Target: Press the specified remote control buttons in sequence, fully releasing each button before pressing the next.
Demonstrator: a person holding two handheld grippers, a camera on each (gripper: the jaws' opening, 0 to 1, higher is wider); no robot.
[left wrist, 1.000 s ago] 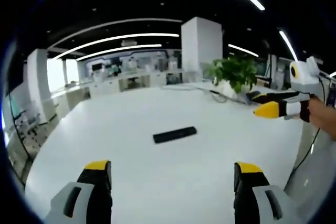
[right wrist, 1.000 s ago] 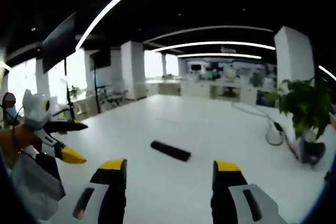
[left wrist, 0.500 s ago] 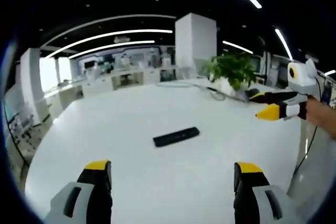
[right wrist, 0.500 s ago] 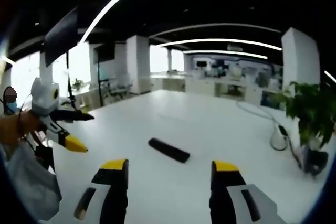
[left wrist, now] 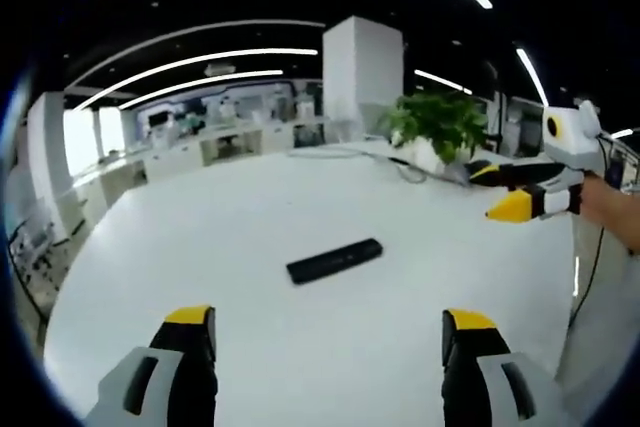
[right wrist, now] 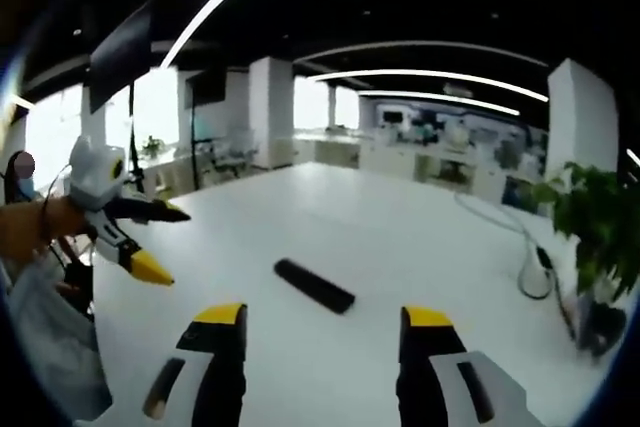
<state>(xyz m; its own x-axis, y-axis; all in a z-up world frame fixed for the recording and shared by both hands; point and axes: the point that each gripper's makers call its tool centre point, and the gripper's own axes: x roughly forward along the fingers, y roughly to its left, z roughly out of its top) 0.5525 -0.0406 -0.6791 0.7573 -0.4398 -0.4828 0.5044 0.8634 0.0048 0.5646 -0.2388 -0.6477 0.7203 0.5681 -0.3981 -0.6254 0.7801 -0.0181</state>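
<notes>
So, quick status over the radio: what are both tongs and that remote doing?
Left tongs open, empty. Right tongs open, empty. Remote control flat on white table, untouched, ahead of both. Nothing in the way.

A broad white desk (left wrist: 250, 207) stretches through an open-plan office, a leafy green potted plant (left wrist: 437, 125) and grey cable (right wrist: 500, 224) near its far edge.

The remote (left wrist: 334, 261) ahead of the tongs is plain black on a plain white tabletop (left wrist: 250, 207). Both tongs, left (left wrist: 329, 332) and right (right wrist: 322, 327), are black with yellow tips and grey bases. The plant (left wrist: 437, 125) beyond is green.
</notes>
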